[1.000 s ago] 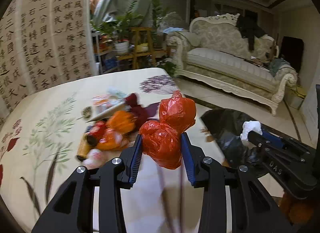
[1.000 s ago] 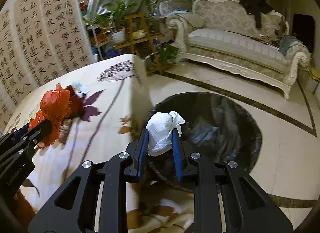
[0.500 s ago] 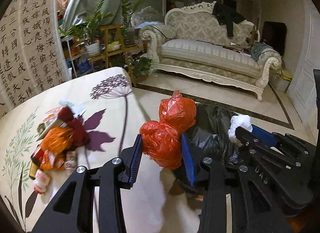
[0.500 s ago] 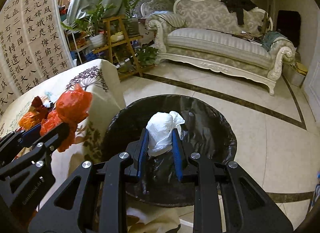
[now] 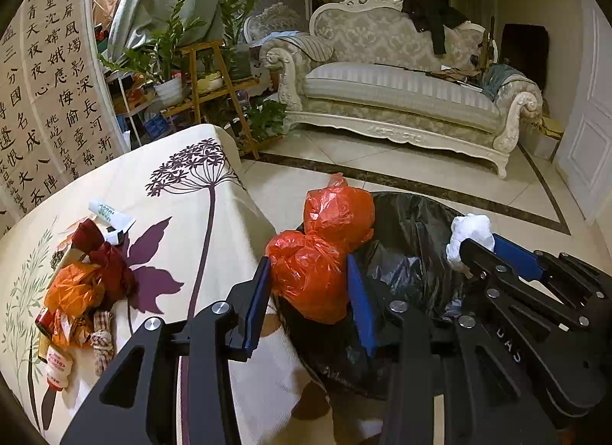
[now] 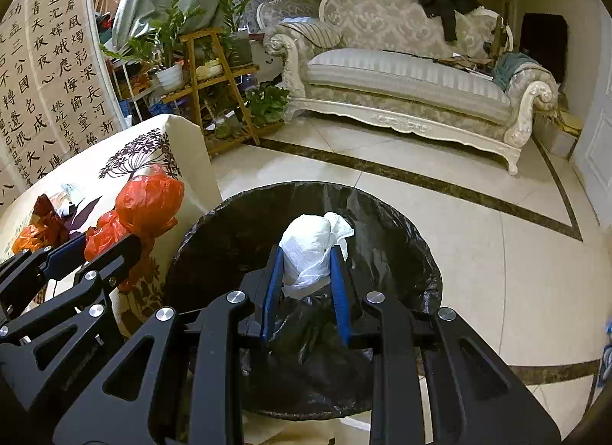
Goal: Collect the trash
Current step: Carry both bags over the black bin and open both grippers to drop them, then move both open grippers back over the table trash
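Left gripper [image 5: 309,284] clamps the red bag [image 5: 321,253] at the near rim of the black-lined bin [image 6: 401,223], beside the table [image 5: 183,223]. Right gripper [image 6: 306,280] pinches the white bag [image 6: 311,250] directly above the bin's opening.

A crumpled red plastic bag [image 5: 319,253] is held above the near rim of a black-lined trash bin [image 6: 382,215]. A wadded white bag [image 6: 311,253] is held over the bin's middle. Mixed wrappers [image 5: 82,292] are piled on the bench.
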A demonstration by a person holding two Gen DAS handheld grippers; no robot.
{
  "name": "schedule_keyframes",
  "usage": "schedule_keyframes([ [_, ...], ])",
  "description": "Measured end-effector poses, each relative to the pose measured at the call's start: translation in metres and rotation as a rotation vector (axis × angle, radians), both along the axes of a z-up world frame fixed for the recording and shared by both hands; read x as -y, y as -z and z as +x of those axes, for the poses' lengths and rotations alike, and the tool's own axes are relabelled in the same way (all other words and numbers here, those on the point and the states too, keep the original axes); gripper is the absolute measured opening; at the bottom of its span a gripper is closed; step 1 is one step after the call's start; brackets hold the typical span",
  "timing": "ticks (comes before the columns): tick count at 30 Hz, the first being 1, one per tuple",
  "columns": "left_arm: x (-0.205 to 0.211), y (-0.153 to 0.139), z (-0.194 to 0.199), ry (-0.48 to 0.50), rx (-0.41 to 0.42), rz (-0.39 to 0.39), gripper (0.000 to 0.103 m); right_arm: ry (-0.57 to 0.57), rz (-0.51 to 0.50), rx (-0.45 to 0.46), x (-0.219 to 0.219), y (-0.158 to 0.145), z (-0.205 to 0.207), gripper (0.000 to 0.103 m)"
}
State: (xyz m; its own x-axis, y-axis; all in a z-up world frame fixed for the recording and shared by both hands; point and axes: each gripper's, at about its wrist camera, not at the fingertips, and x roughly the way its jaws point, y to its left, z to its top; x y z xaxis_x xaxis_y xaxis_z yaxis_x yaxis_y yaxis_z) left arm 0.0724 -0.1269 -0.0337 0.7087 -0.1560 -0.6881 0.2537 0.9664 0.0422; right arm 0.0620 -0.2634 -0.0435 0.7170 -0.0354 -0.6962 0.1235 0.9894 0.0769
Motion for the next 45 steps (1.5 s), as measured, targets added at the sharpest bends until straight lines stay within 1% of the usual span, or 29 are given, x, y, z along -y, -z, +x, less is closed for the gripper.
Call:
schedule_keyframes([
  [1, 0.001, 0.001, 0.001, -0.001, -0.001, 0.001, 0.046, 0.005, 0.003, 0.001, 0.001, 0.0, 0.0, 0.024],
  [3, 0.0, 0.002, 0.002, -0.005, -0.004, -0.002, 0.055, 0.014, 0.007, 0.0, 0.004, 0.001, 0.0, 0.025],
  [4, 0.0, 0.001, 0.003, -0.007, -0.003, -0.005, 0.057, 0.018, 0.01, 0.0, 0.006, 0.002, 0.0, 0.026],
  [5, -0.001, 0.0, 0.003, -0.013, 0.001, -0.007, 0.064, 0.021, 0.011, -0.001, 0.008, 0.003, -0.001, 0.031],
  [6, -0.002, 0.0, 0.003, -0.017, 0.004, -0.01, 0.068, 0.027, 0.013, 0.0, 0.009, 0.003, -0.001, 0.036],
  [12, -0.003, -0.003, 0.004, -0.032, 0.01, -0.014, 0.076, 0.036, 0.007, 0.003, 0.011, 0.002, -0.002, 0.041],
  [14, -0.006, -0.004, 0.003, -0.041, 0.011, -0.015, 0.077, 0.043, 0.008, 0.006, 0.011, 0.001, -0.003, 0.041],
  [16, -0.009, -0.007, 0.002, -0.051, 0.015, -0.014, 0.078, 0.051, 0.01, 0.015, 0.011, -0.001, -0.005, 0.045],
  [18, -0.014, -0.009, 0.0, -0.061, 0.02, -0.016, 0.079, 0.062, 0.009, 0.028, 0.011, -0.004, -0.008, 0.056],
  [21, -0.024, -0.015, -0.003, -0.079, 0.028, -0.024, 0.081, 0.062, 0.033, 0.023, 0.009, -0.006, -0.01, 0.064],
  [22, -0.028, -0.017, -0.005, -0.087, 0.031, -0.025, 0.081, 0.061, 0.041, 0.019, 0.007, -0.007, -0.01, 0.065],
  [26, -0.046, -0.024, -0.014, -0.115, 0.045, -0.022, 0.081, 0.043, 0.058, 0.023, -0.003, -0.01, -0.014, 0.067],
  [33, -0.081, -0.031, -0.031, -0.181, 0.065, 0.007, 0.082, -0.03, 0.064, 0.033, -0.037, -0.018, -0.021, 0.067],
  [38, -0.117, -0.031, -0.045, -0.257, 0.073, 0.032, 0.082, -0.102, 0.06, 0.033, -0.071, -0.022, -0.024, 0.067],
  [45, -0.173, -0.025, -0.058, -0.377, 0.049, 0.031, 0.082, -0.192, 0.054, 0.023, -0.112, -0.024, -0.028, 0.067],
])
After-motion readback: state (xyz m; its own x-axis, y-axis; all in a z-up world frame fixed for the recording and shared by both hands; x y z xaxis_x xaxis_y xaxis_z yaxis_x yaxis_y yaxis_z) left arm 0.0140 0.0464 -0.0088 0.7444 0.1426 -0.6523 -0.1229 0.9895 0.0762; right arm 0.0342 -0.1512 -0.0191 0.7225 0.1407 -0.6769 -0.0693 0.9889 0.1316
